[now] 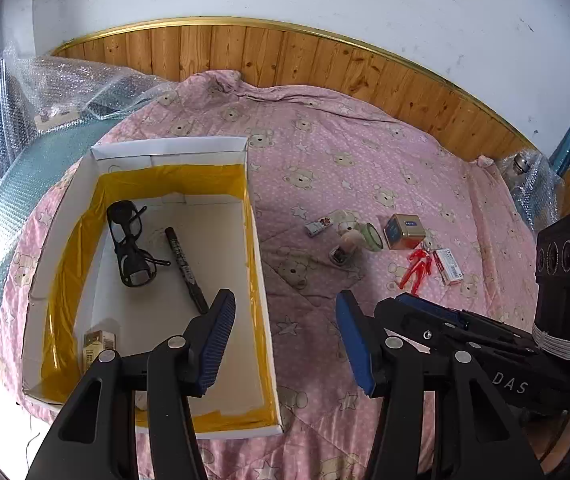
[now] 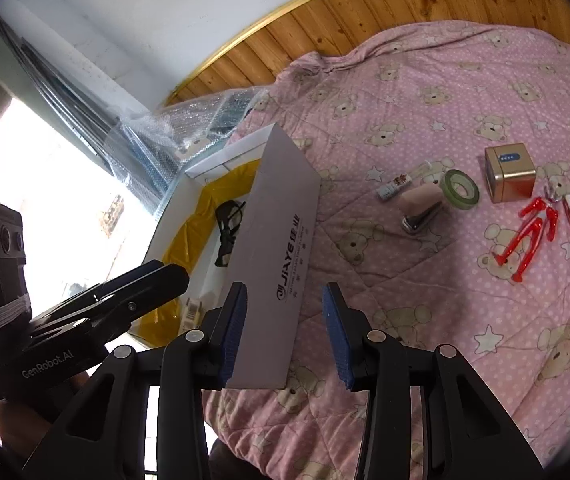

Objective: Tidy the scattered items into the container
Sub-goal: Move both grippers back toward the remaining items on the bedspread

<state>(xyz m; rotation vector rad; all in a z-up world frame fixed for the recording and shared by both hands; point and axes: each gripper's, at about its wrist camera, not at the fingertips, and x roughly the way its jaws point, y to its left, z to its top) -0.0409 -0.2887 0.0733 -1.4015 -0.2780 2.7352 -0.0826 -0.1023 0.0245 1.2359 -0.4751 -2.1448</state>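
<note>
While the left wrist view looked down past the left gripper [image 1: 285, 336], its fingers wide and empty, the box [image 1: 261, 280] on the bed already held glasses [image 1: 131, 244], a marker [image 1: 185, 264] and a small carton [image 1: 99, 344]. From the right wrist view, the right gripper [image 2: 285, 332] likewise stood wide and empty, and a stapler [image 2: 421, 208], tape roll [image 2: 461, 190], tin [image 2: 511, 178], red figure [image 2: 529, 236] and two small packs lay on the quilt [image 2: 405, 100] well apart from the box, so I judged roughly a third done

The white cardboard box [image 1: 259, 280] lies open at the top; its floor is bare between the black marker [image 1: 185, 270] and the right wall. The glasses [image 1: 131, 244] crowd the left side. On the bed [image 2: 425, 80], bare quilt separates the box from the stapler [image 2: 421, 208].
</note>
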